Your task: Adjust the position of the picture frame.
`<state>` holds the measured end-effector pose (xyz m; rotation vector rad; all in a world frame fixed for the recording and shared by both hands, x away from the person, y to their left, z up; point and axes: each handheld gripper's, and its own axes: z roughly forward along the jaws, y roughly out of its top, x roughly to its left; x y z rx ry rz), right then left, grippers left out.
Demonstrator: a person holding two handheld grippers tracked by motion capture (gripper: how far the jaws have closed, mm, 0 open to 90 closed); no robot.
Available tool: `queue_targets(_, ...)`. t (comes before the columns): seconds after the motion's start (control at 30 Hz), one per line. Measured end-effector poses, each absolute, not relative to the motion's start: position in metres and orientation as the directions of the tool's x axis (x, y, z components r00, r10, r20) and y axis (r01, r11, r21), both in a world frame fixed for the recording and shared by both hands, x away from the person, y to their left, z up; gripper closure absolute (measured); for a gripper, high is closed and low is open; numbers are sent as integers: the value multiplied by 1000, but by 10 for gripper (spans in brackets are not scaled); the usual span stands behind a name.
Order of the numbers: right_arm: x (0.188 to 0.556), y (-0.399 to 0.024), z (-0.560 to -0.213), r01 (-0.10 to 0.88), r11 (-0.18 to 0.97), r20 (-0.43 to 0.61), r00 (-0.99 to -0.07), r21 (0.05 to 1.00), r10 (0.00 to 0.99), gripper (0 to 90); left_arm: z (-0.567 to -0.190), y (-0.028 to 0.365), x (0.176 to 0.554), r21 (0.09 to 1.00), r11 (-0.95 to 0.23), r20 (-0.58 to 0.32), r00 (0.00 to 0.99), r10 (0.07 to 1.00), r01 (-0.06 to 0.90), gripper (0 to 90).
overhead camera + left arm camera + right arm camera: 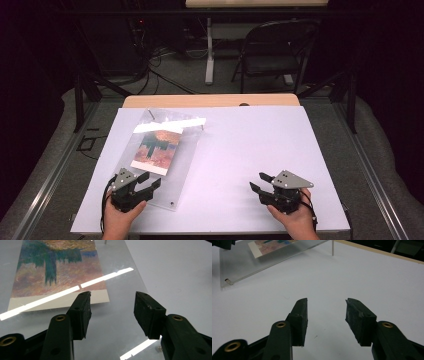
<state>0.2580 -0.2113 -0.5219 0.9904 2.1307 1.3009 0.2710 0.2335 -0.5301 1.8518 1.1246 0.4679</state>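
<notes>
Acrylic frame (186, 165) w/ print (155, 146): long axis runs away, tilted right. Left gripper (148, 182) & right gripper (259, 182) both part-open, holding nothing.

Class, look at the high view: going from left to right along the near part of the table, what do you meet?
left gripper → near corner of the clear acrylic frame → bare white table surface → right gripper

Ahead of the right gripper (325, 312), bare worktop (367, 277) lies open between and beyond its parted jaws. Off to their far left the tilted clear panel (274, 262) on its metal leg (333, 247) blocks passage. The left gripper (112, 306) hangs right over that panel, nothing between its jaws.
</notes>
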Motion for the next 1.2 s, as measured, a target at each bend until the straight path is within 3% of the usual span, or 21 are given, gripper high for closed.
queue_targets(0.23, 259, -213, -523, 355, 312, -15, -640, 882, 769, 620, -525, 254, 281, 836, -107, -171, 441, 881, 538, 574)
queue_targets(0.4, 260, -217, -522, 364, 303, -4, -634, 881, 773, 663, -522, 268, 285, 836, -82, -156, 378, 912, 542, 651)
queue_targets(0.7, 261, -218, -522, 371, 316, -8, -638, 873, 770, 738, -522, 298, 297, 824, -49, -143, 291, 946, 564, 886)
queue_targets(0.9, 262, -215, -522, 366, 332, -16, -651, 870, 759, 790, -525, 309, 304, 819, -33, -146, 264, 953, 573, 900)
queue_targets(1.2, 265, -208, -525, 365, 359, -29, -665, 859, 746, 787, -534, 330, 325, 796, -9, -136, 193, 972, 605, 900)
